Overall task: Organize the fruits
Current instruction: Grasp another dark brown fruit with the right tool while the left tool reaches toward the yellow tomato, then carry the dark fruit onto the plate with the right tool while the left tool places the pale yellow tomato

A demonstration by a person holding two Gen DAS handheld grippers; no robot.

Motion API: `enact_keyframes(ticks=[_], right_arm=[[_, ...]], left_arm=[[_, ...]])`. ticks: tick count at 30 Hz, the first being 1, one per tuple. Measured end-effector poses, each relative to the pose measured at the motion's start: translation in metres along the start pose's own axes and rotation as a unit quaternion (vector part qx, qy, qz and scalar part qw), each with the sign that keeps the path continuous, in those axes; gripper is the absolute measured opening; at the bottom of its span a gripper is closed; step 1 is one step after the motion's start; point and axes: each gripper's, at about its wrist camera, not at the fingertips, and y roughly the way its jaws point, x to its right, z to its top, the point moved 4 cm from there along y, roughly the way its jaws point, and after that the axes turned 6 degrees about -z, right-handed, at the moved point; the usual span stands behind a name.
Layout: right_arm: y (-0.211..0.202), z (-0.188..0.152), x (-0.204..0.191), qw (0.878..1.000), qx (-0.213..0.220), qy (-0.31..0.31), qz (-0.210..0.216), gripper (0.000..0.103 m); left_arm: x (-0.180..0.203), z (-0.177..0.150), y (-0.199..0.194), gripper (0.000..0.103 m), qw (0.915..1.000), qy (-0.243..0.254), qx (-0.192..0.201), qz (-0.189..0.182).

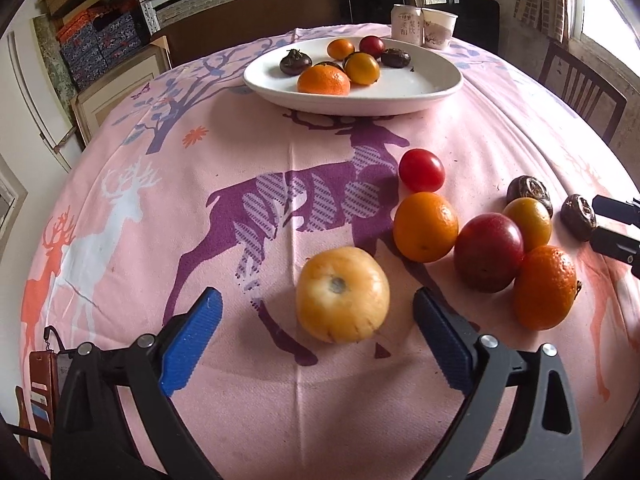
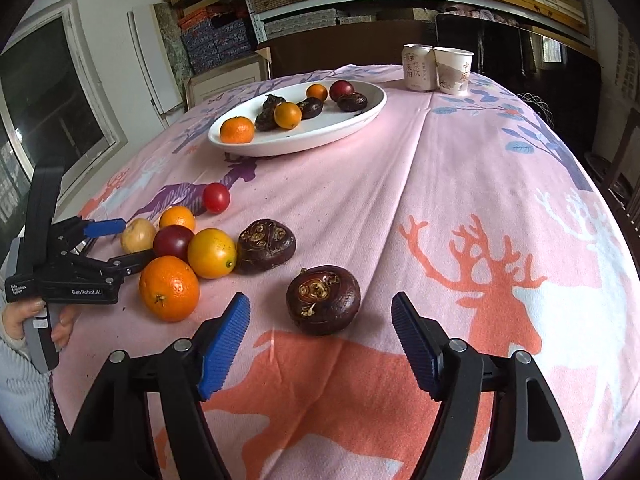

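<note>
Fruits lie scattered on a pink deer-print tablecloth (image 1: 280,380) covering the table, where a white oval plate (image 1: 420,84) at the far side already carries small oranges, dark water chestnuts and a dark red fruit. Nearer the camera sits a loose cluster: a pale yellow fruit (image 1: 342,294), an orange (image 1: 425,226) beside a dark red plum-like fruit (image 1: 488,253), a mandarin (image 1: 545,287) touching it, a smaller yellow-orange fruit (image 1: 527,223) and a red cherry tomato (image 1: 421,170) just behind. The left gripper (image 1: 318,300) hovers with its blue-padded jaws spread wide; the pale yellow fruit rests on the cloth between them, touching neither pad. The right gripper (image 2: 321,308) likewise stands with jaws wide apart, a dark water chestnut (image 2: 323,299) lying on the cloth between the tips, clear of both pads. A second water chestnut (image 2: 267,244) sits just behind it, beside the cluster. A can (image 2: 418,67) and a paper cup (image 2: 452,70) stand together at the table's far edge.
</note>
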Motion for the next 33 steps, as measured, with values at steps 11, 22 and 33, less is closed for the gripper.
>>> enact_keyframes(ticks=[11, 22, 33], right_arm=[[0.015, 0.005, -0.001, 0.999, -0.031, -0.001, -0.007, 0.042], [0.016, 0.006, 0.000, 0.999, -0.031, -0.002, -0.007, 0.041], [0.015, 0.006, 0.002, 0.999, -0.029, 0.011, 0.006, 0.040]], left_arm=[[-0.004, 0.002, -0.006, 0.069, 0.9988, -0.020, 0.018, -0.042], [0.004, 0.003, 0.001, 0.047, 0.9986, -0.011, 0.005, -0.052], [-0.003, 0.004, -0.006, 0.040, 0.9958, -0.039, 0.028, -0.078]])
